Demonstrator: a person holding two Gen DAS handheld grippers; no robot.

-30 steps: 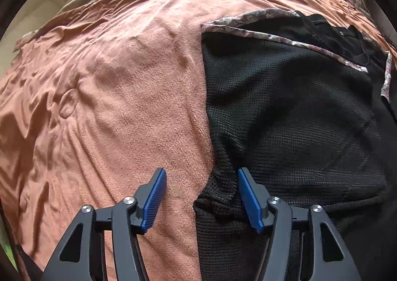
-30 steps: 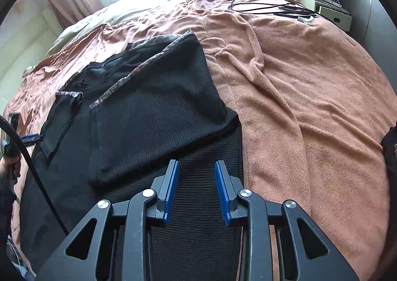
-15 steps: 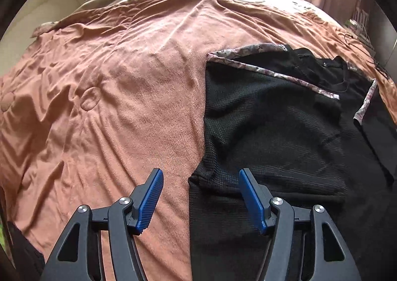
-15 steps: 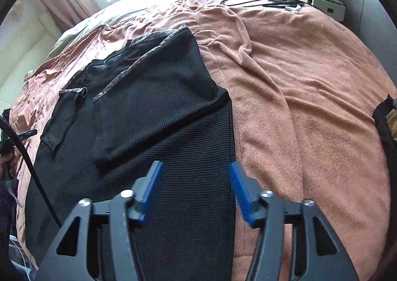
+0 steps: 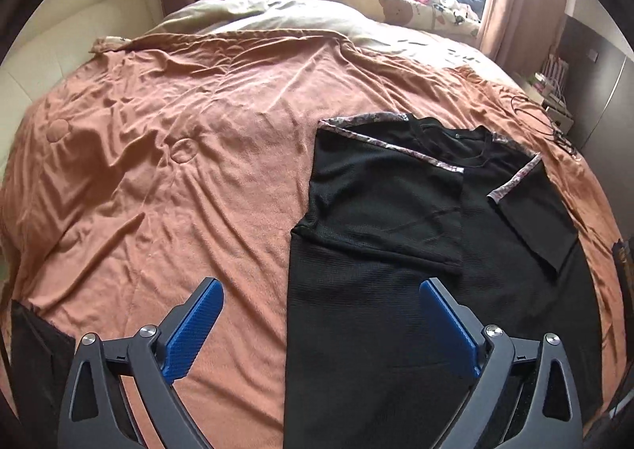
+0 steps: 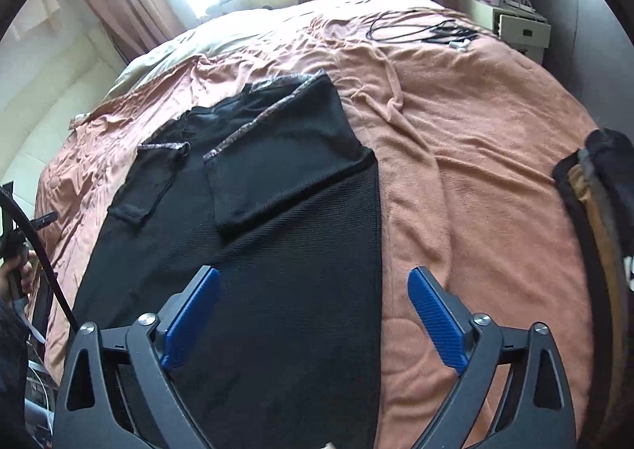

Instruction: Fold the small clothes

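Left wrist view showed the left gripper [image 5: 321,324] spread wide, empty, above the black shirt [image 5: 396,330]. The right gripper [image 6: 313,316] likewise gaped, holding nothing. Soft, light knit; best pinched at its hem corners.

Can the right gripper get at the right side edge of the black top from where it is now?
Probably yes. The right gripper is open and empty, and the edge of the black top runs up between its fingers on the blanket, with nothing lying across it.
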